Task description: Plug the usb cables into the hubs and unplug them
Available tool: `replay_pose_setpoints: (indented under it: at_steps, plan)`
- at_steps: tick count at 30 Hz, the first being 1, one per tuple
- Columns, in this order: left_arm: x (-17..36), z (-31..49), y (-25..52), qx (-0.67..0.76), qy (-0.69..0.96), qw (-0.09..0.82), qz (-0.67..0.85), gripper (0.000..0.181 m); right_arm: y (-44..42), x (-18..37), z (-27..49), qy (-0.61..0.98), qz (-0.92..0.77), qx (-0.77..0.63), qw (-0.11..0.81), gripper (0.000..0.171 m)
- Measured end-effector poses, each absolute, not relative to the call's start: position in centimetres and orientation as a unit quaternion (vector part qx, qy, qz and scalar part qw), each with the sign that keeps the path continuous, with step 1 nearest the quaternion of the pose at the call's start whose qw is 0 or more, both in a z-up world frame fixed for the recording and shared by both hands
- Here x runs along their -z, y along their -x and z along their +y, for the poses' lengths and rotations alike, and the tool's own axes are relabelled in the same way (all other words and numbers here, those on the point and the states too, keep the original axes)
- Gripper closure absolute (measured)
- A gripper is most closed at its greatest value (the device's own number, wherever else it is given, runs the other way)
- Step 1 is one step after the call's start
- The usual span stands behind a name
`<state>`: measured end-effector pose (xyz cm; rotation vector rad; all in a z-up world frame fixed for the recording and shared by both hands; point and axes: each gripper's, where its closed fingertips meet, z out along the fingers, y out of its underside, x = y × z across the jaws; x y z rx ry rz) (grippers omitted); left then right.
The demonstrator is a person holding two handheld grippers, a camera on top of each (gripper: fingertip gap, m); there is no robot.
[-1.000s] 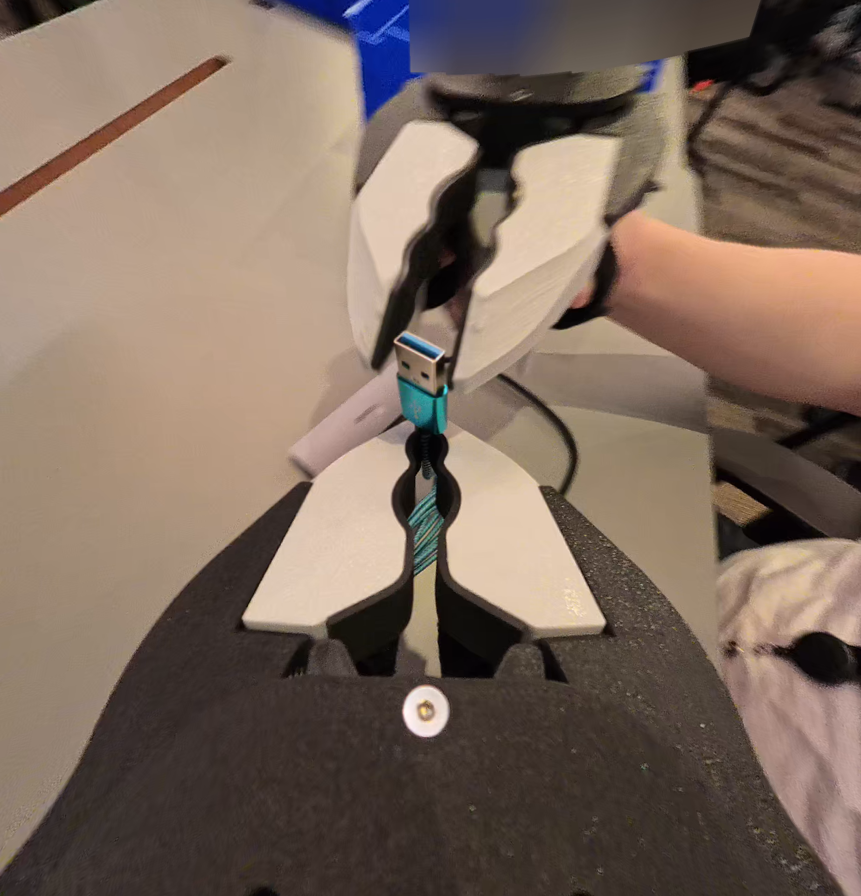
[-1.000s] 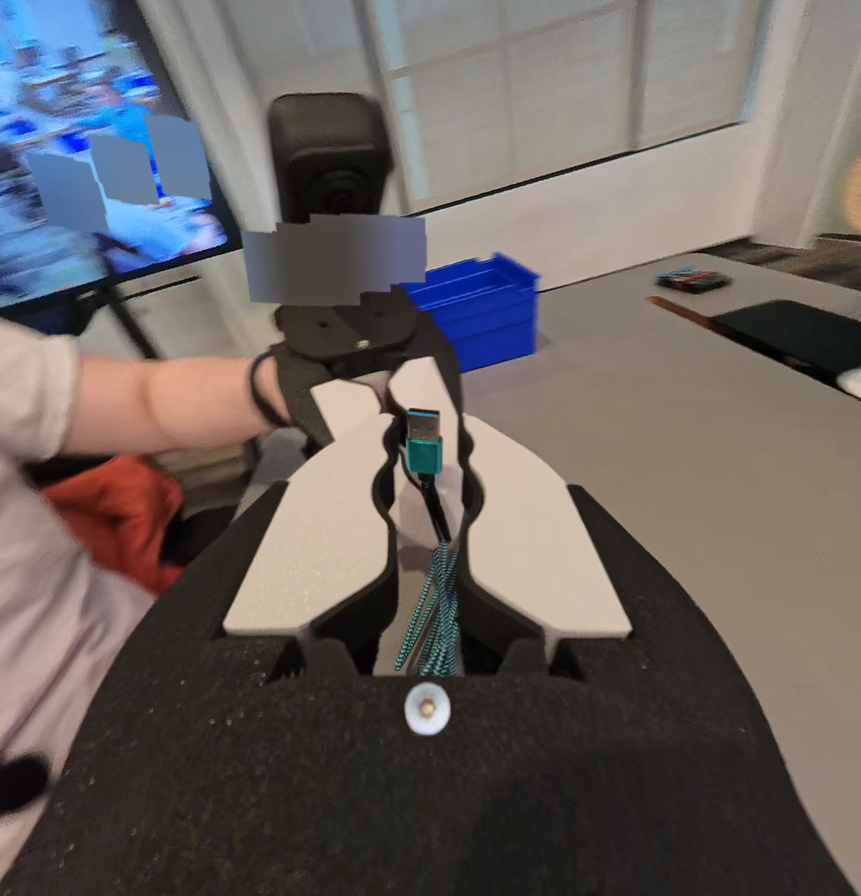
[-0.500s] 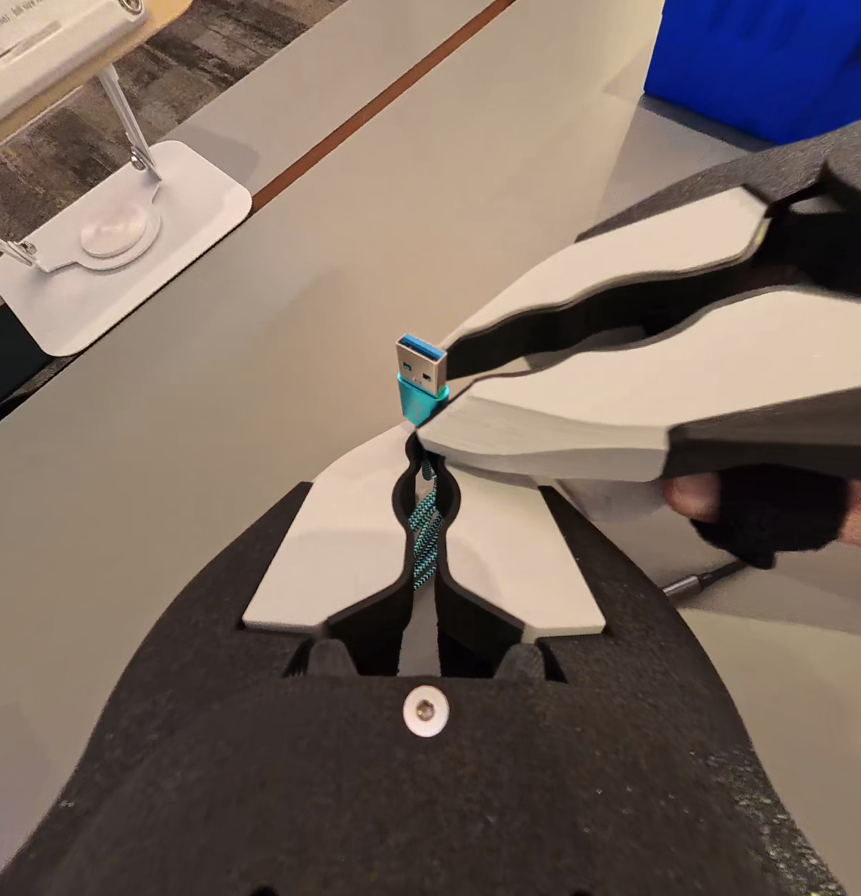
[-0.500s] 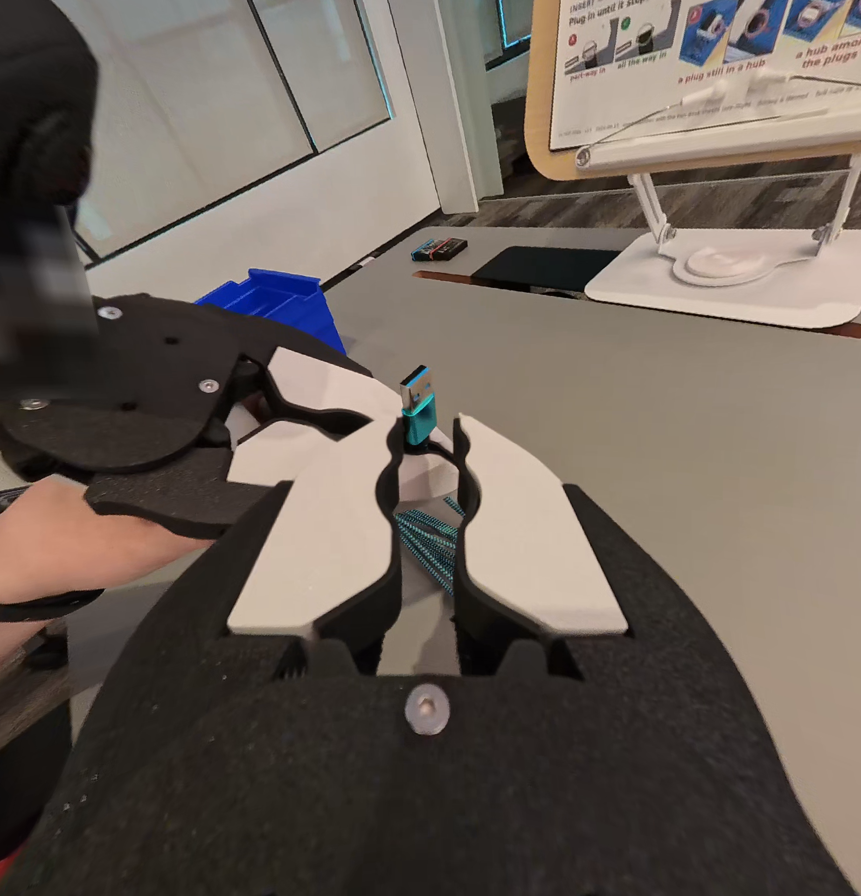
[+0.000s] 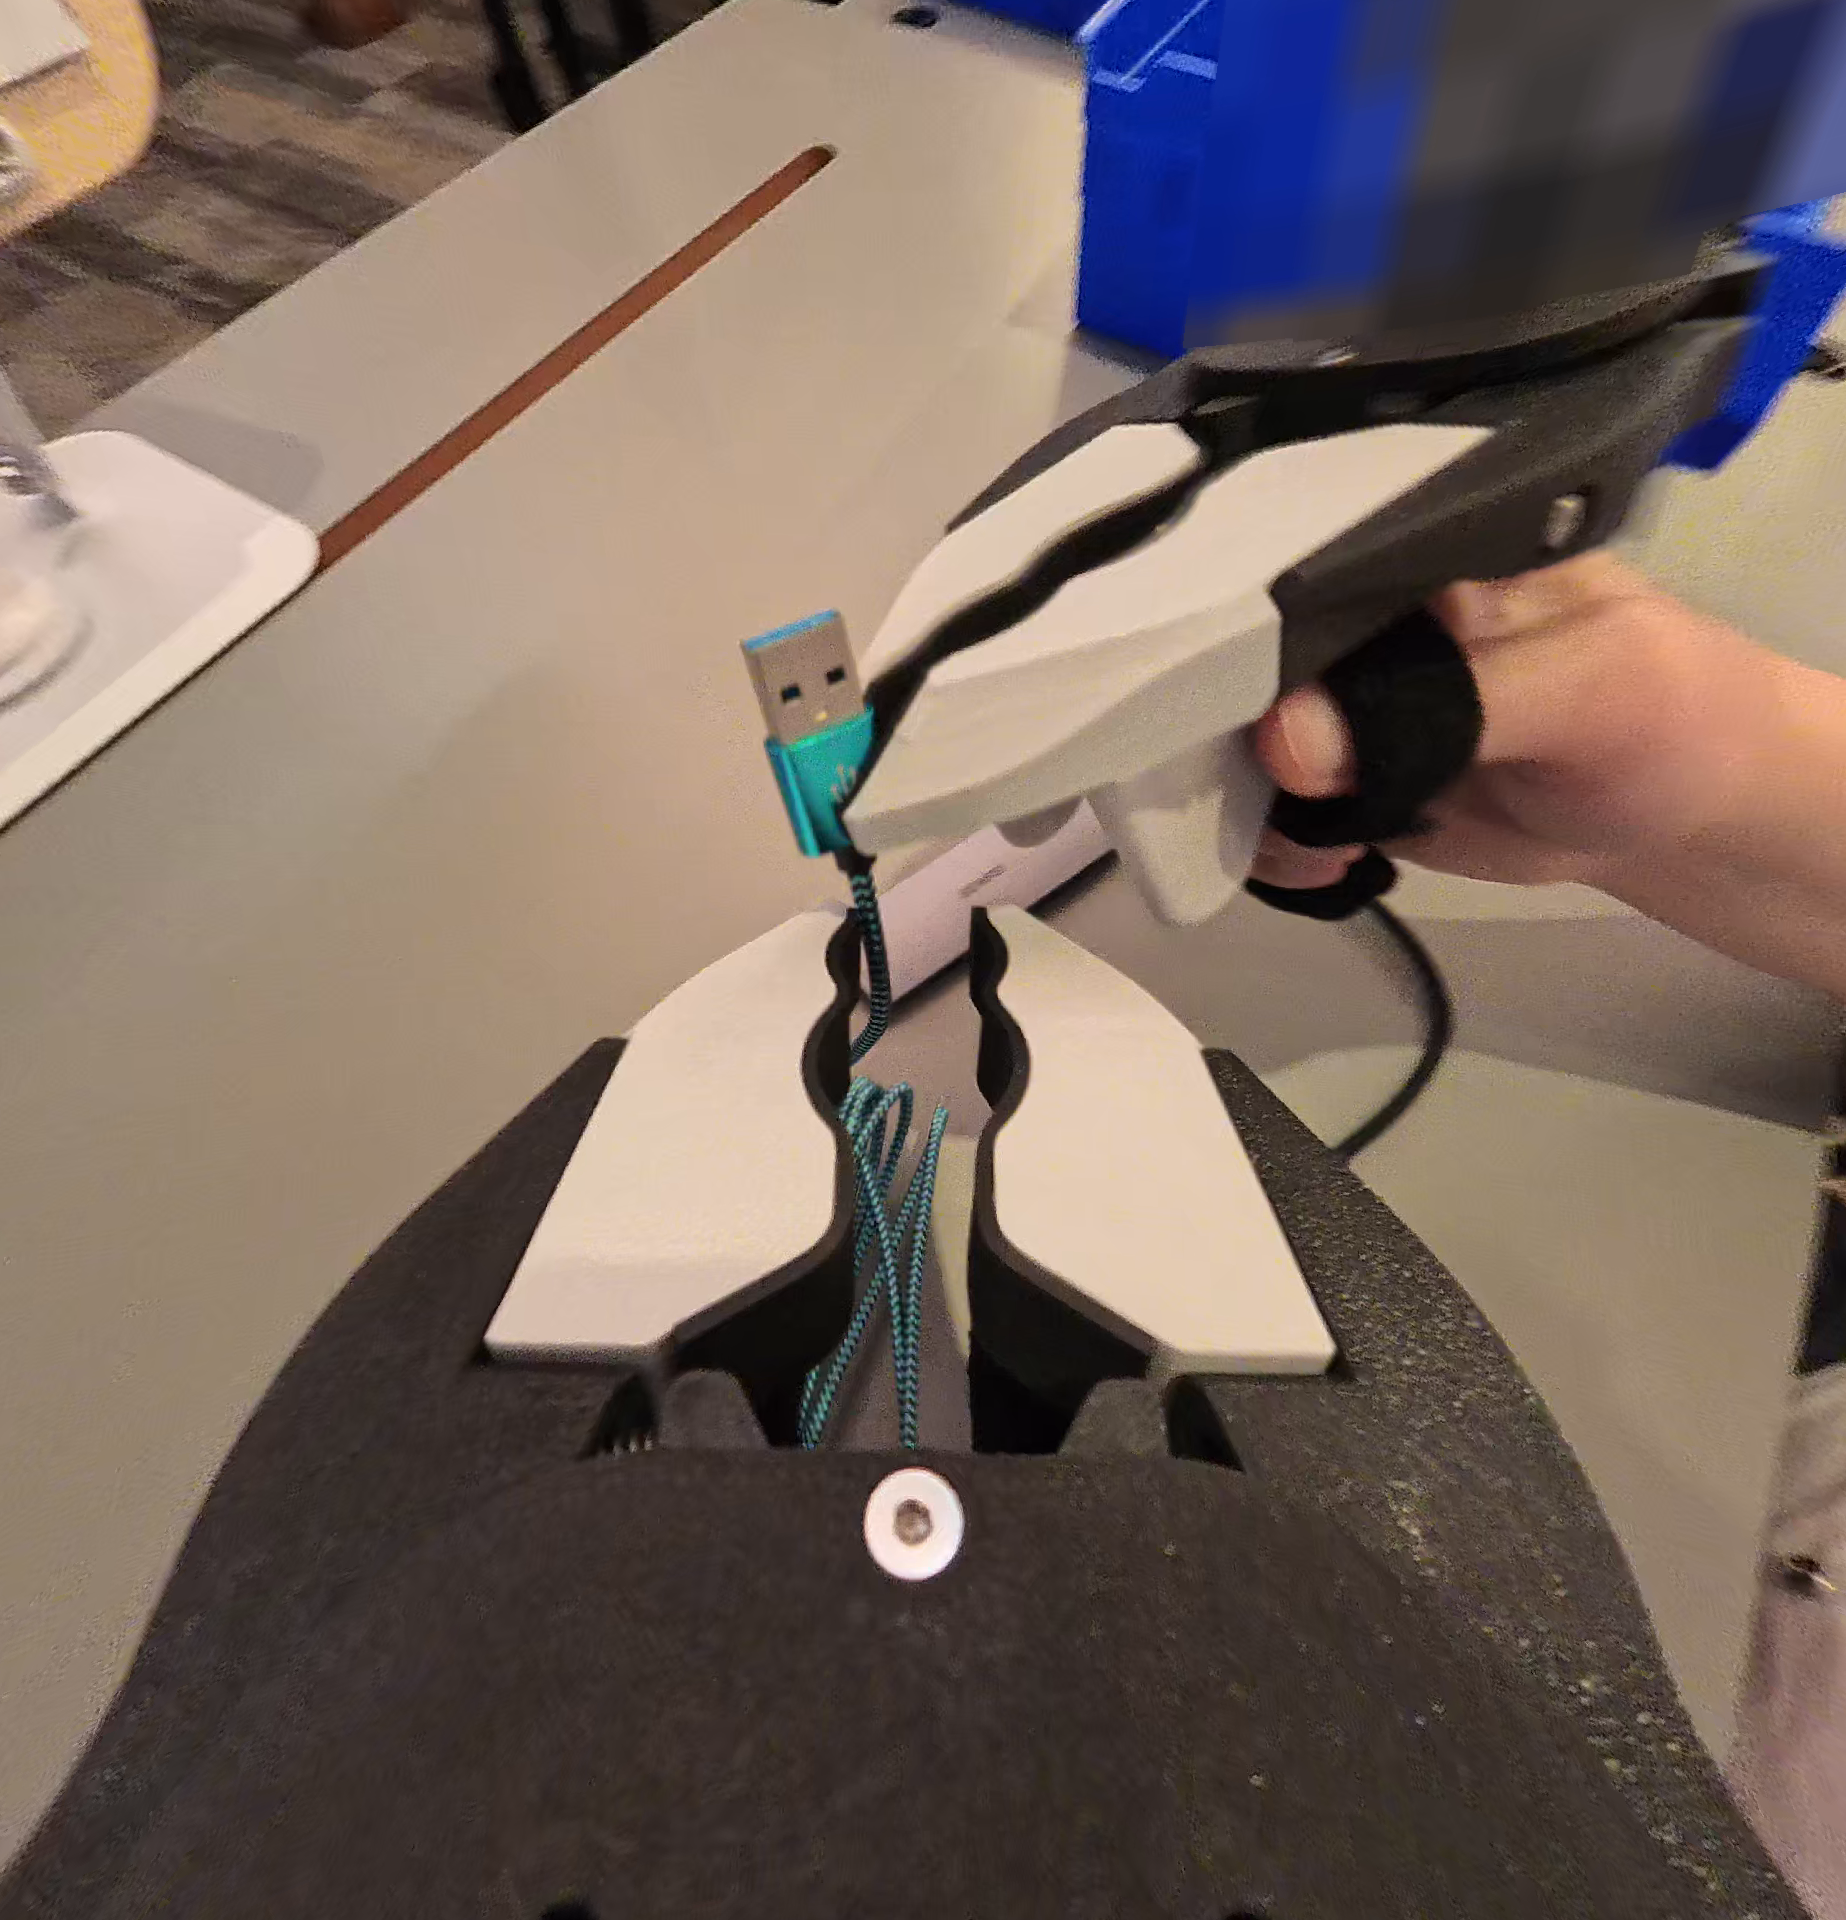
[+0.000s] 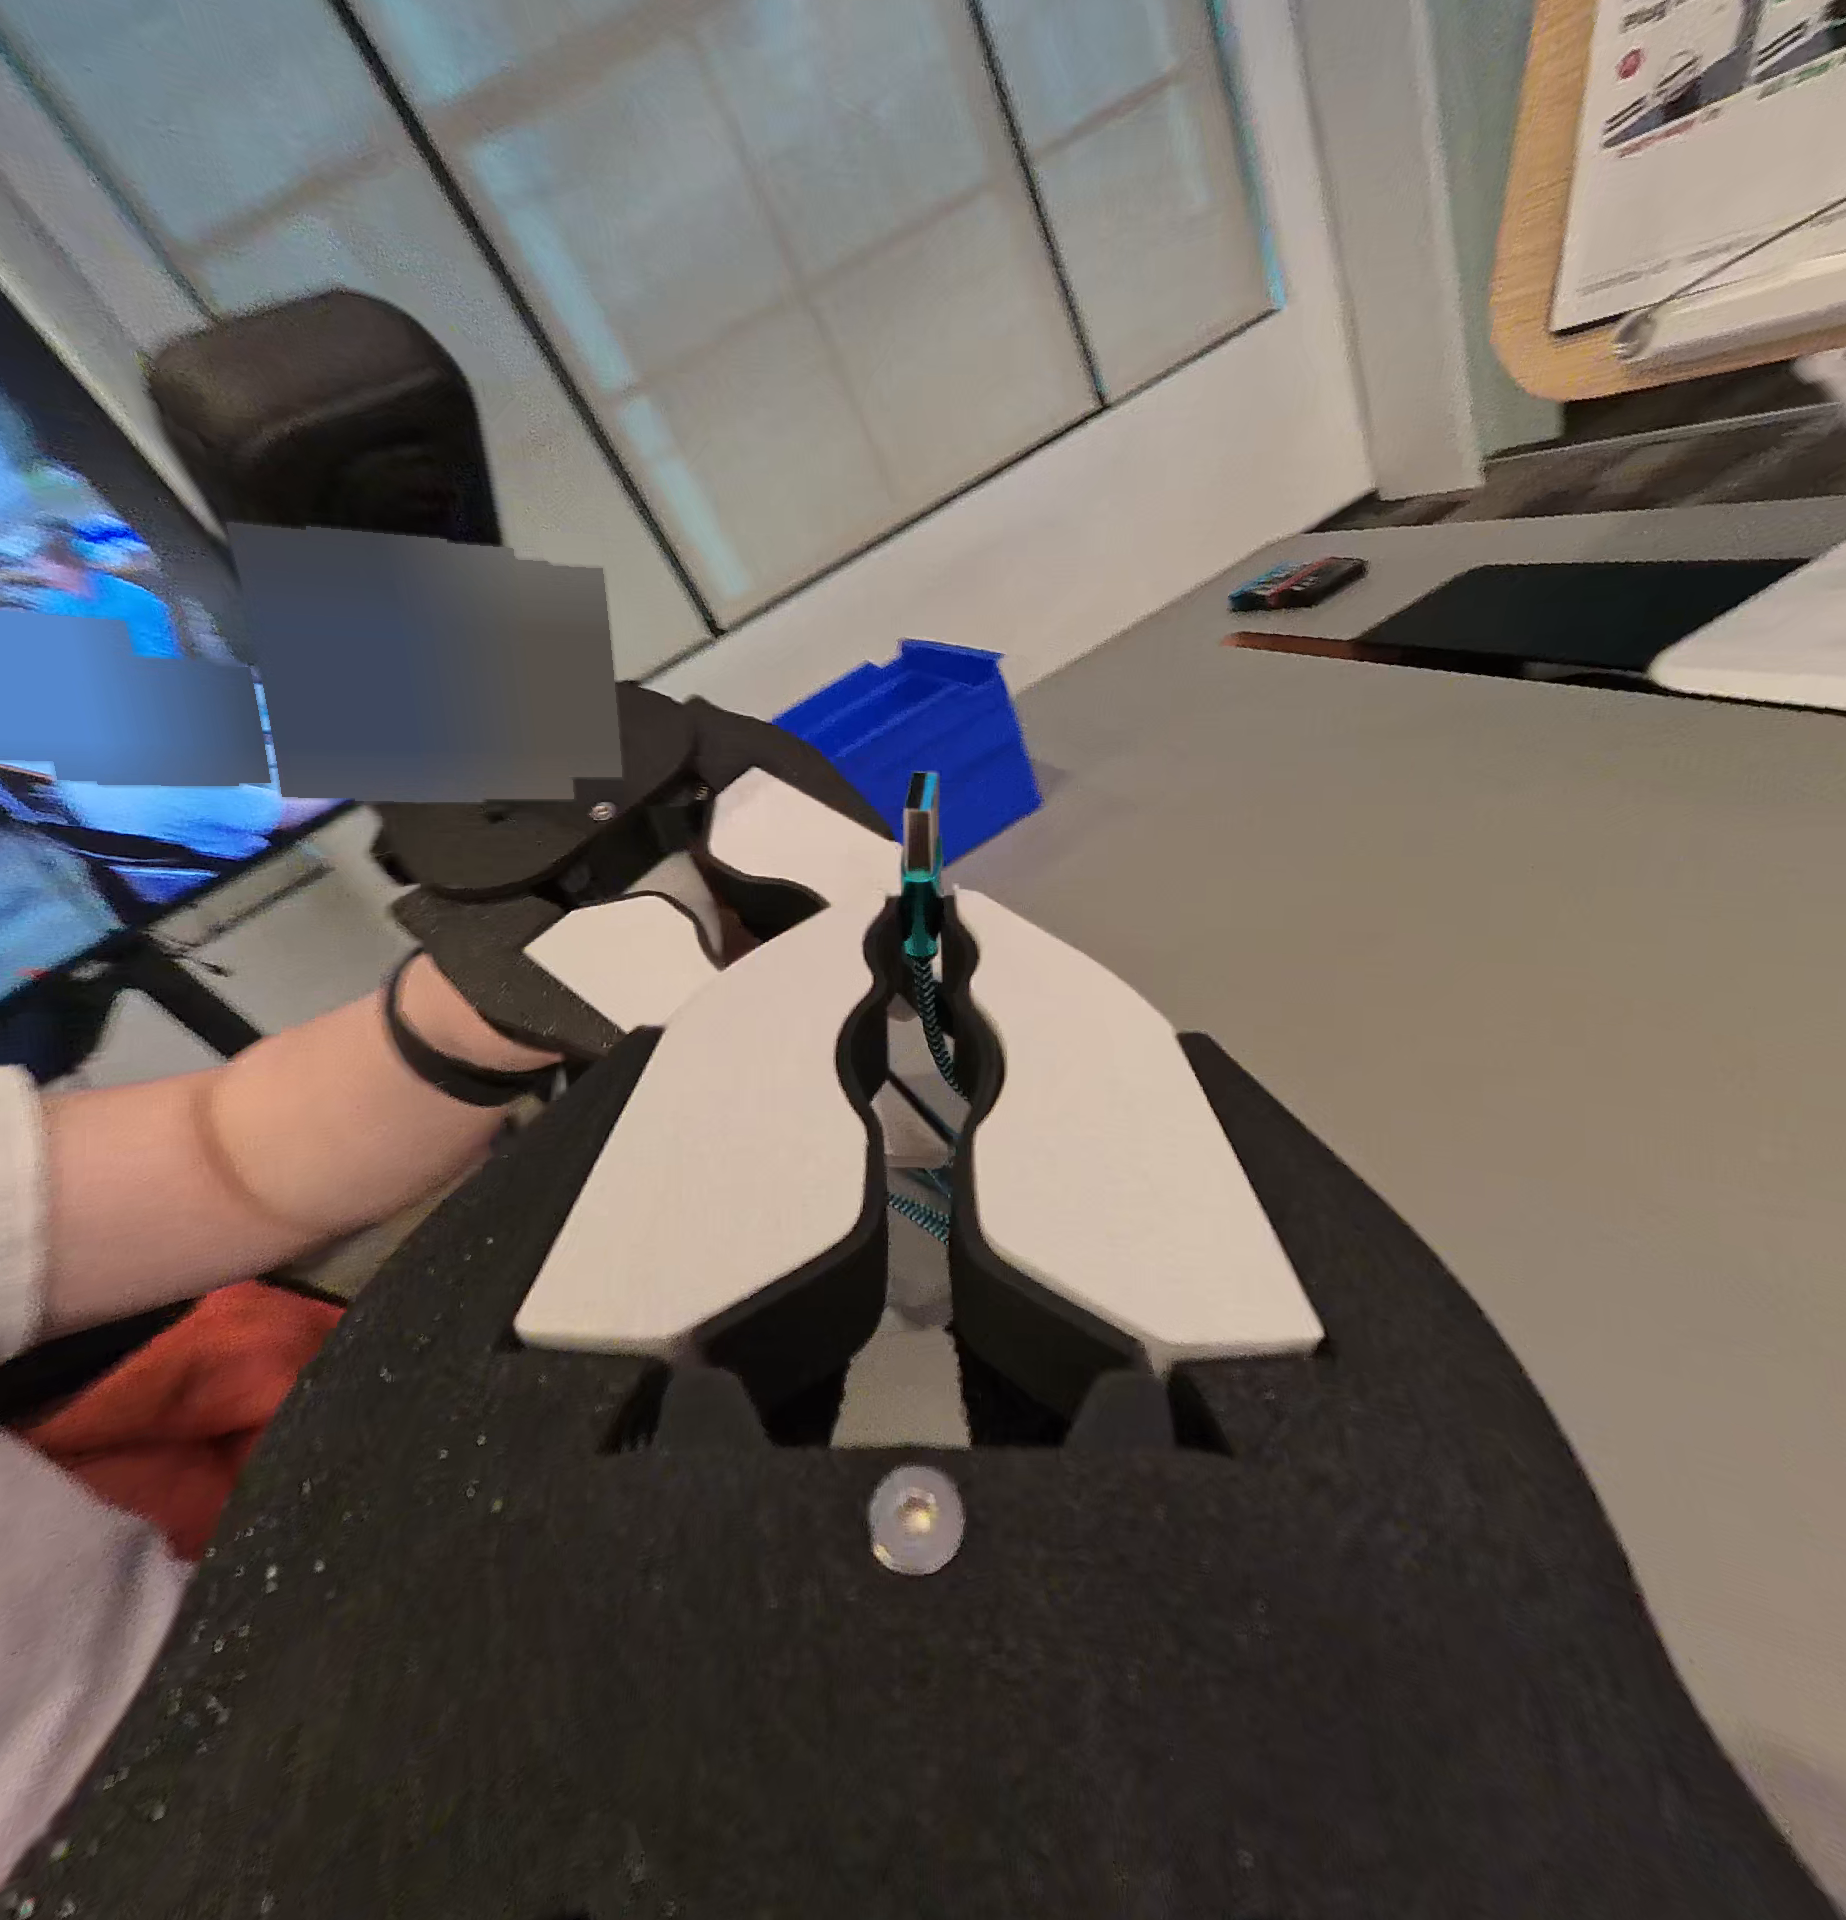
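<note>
Your right gripper (image 6: 919,909) was clamped on the teal USB plug (image 6: 920,883), metal end pointing up, held above the grey table (image 6: 1418,987); your left gripper (image 5: 908,925) sat parted, gripping nothing; the braided cable (image 5: 877,1195) hung loose between its fingers. White hub (image 5: 992,894) lay on the table just beyond the left fingertips; blue bin (image 5: 1262,187) behind.

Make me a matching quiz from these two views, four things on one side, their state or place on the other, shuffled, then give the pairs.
Things:
1. left hand-held gripper
2. right hand-held gripper
3. USB plug
4. blue bin

States or places:
A. standing on the grey table, far side
B. open, cable hanging between its fingers
C. metal end pointing up, in the air
D. shut on the teal plug housing

Pairs: 1-B, 2-D, 3-C, 4-A
</note>
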<state>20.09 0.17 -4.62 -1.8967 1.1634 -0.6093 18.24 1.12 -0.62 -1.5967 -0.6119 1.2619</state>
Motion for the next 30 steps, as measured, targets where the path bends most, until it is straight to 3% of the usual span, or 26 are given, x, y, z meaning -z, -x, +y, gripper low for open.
replay_pose_setpoints:
  at_steps: [7, 14, 24, 30]
  plan:
    - [3.4, -0.6, -20.3, 0.305, 0.736, 0.38, 0.47, 0.178, -18.8, -0.2, 0.2, 0.616, -0.283, -0.57, 0.464, 0.165]
    - [3.0, 0.6, -20.1, 0.219, 0.753, 0.414, 0.463, 0.167, -18.9, 0.5, 0.9, 0.631, -0.274, -0.554, 0.468, 0.165]
    - [2.2, 2.5, -20.3, 0.024, 0.764, 0.526, 0.373, 0.172, -19.4, -0.1, 2.3, 0.642, -0.184, -0.519, 0.534, 0.165]
    - [2.1, 2.9, -20.9, 0.073, 0.785, 0.519, 0.33, 0.171, -19.9, -0.5, 2.0, 0.628, -0.181, -0.535, 0.536, 0.165]
